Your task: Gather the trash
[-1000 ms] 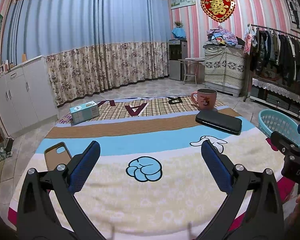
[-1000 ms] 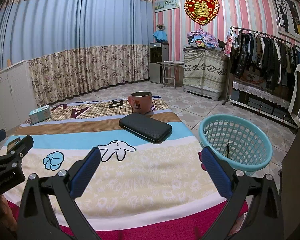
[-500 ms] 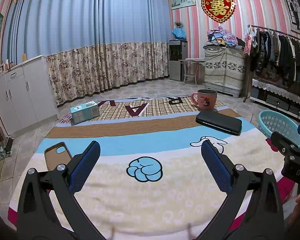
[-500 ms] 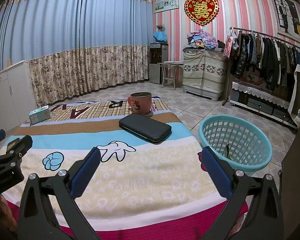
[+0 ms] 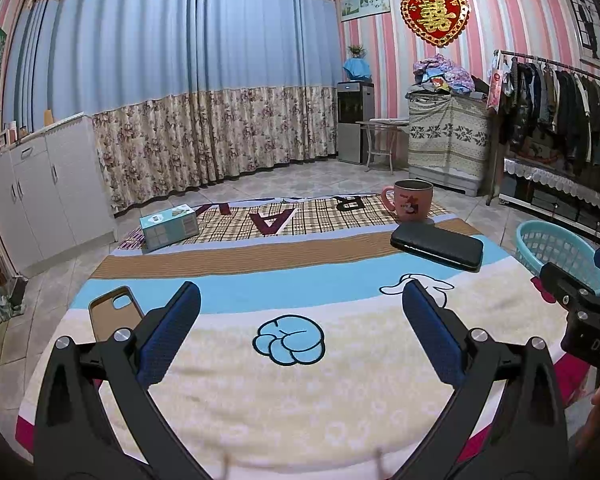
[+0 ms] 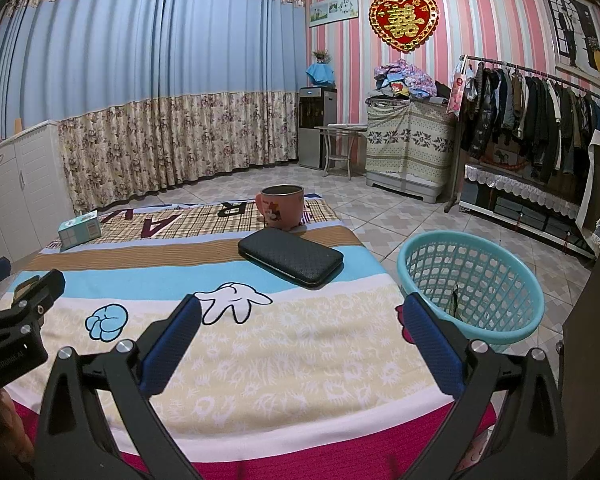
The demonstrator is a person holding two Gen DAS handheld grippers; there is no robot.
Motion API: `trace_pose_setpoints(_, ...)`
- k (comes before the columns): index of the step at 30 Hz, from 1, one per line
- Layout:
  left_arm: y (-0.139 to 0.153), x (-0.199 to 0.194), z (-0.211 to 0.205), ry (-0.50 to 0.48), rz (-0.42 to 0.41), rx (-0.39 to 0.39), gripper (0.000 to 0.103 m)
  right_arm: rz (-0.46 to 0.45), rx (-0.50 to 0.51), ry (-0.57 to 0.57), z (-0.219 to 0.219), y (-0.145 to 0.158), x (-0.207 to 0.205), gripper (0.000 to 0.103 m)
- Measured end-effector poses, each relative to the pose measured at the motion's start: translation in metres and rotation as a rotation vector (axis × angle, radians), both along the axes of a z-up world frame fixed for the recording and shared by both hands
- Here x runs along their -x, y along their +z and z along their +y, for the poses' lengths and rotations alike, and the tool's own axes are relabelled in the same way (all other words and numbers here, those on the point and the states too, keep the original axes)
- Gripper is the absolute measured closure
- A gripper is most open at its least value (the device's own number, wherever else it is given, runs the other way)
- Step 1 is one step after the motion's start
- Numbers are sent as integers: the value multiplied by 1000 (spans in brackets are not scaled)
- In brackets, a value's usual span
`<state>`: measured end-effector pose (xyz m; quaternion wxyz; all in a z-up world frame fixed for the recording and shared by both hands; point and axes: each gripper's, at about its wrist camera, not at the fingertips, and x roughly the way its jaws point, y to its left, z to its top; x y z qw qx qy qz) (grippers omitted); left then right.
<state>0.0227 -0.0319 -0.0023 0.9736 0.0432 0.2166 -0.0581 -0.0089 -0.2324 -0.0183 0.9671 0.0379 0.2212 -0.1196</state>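
Note:
A table under a striped cartoon cloth [image 5: 300, 380] [image 6: 284, 368] fills both views. A teal plastic basket [image 6: 472, 280] [image 5: 560, 252] stands on the floor off its right edge, with a small dark scrap inside. My left gripper [image 5: 300, 328] is open above the cloth's front part, nothing between its blue pads. My right gripper [image 6: 300, 332] is open too, over the table's front right corner beside the basket. On the cloth lie a black case [image 5: 436, 244] [image 6: 290, 256], a pink mug [image 5: 412, 200] [image 6: 282, 206], a teal tissue box [image 5: 168, 226] [image 6: 80, 232] and a brown phone case [image 5: 114, 312].
White cabinets [image 5: 40, 200] line the left wall and a long curtain [image 5: 204, 120] hangs behind. A water dispenser [image 6: 316, 128], a covered cabinet [image 6: 408, 140] and a clothes rack [image 6: 540, 120] stand at the right. Tiled floor [image 6: 400, 216] surrounds the table.
Both grippers stay open and hold almost still; the views shift only very slightly.

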Motion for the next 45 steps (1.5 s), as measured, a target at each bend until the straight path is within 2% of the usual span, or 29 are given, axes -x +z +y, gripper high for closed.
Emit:
trace_pose_setpoints(37, 1, 2, -1, -3, -8, 3, 5, -2, 3, -1, 0, -2, -1, 5)
trace_pose_setpoints(45, 1, 3, -4, -15, -18, -16, 5, -2, 4, 0, 1, -3, -1, 5)
